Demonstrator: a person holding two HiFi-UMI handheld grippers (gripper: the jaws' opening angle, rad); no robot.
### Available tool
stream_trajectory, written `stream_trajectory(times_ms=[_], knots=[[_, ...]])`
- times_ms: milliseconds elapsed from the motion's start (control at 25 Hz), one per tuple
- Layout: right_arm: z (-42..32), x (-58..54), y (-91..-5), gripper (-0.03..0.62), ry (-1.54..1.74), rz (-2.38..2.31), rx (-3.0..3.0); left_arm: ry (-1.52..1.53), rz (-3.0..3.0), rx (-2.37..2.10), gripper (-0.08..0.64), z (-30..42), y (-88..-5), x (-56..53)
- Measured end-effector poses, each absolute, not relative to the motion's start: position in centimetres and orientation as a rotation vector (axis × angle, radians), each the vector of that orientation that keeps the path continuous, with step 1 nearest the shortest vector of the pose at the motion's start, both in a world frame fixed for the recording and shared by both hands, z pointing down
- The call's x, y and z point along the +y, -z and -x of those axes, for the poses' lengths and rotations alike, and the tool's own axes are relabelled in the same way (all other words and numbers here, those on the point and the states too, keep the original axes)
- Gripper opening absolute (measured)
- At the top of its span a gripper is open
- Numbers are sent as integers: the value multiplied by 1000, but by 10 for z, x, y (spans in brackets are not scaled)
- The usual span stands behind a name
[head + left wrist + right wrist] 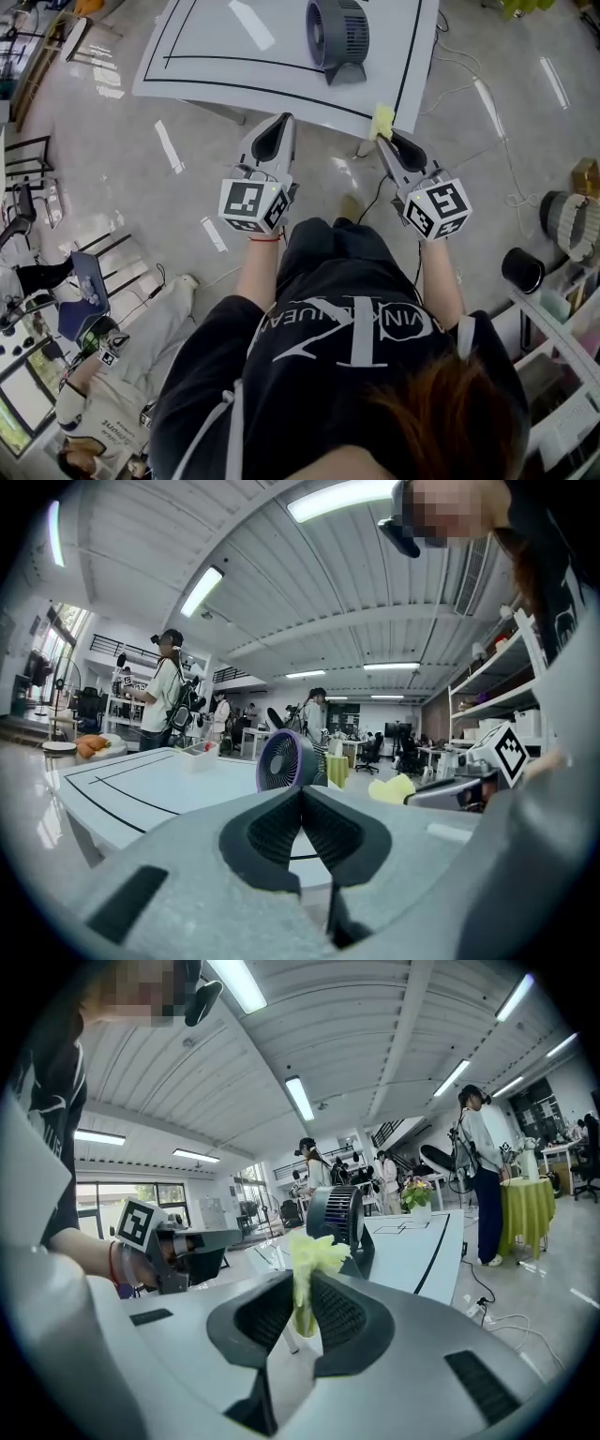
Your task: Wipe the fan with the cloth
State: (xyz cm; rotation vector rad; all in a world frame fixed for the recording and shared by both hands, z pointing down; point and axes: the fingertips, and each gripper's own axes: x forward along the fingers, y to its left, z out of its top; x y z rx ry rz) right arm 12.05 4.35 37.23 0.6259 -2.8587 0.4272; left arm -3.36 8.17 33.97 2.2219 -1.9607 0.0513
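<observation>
- Floor (122, 131): pale, polished, with bright streaks of the ceiling lights reflected in it.
- Ceiling (281, 583): ribbed white panels, curving overhead, fitted with long strip lights (202, 591), all lit.
- White table (216, 37): marked with thin black lines, standing on the open floor.
- Windows (122, 1194): large panes along the far wall, daylight coming in.
- Shelving (487, 682): white open shelves along one side, stocked with small items too small to identify.
- Round table (527, 1206): draped in yellow-green fabric.
- Cables (497, 1321): white leads loose on the floor near the white table.
- Black bin (522, 270): on the floor beside the shelving.
- Bystanders (164, 691): several people standing among desks in the distance.
</observation>
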Motion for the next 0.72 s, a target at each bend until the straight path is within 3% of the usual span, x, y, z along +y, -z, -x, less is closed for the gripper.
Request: stream_trajectory(times_ms=[720], knots=[[-100,-9,-378,58,-469,-656,-2826,-116,-2226,-1929,11,53,-350,21]])
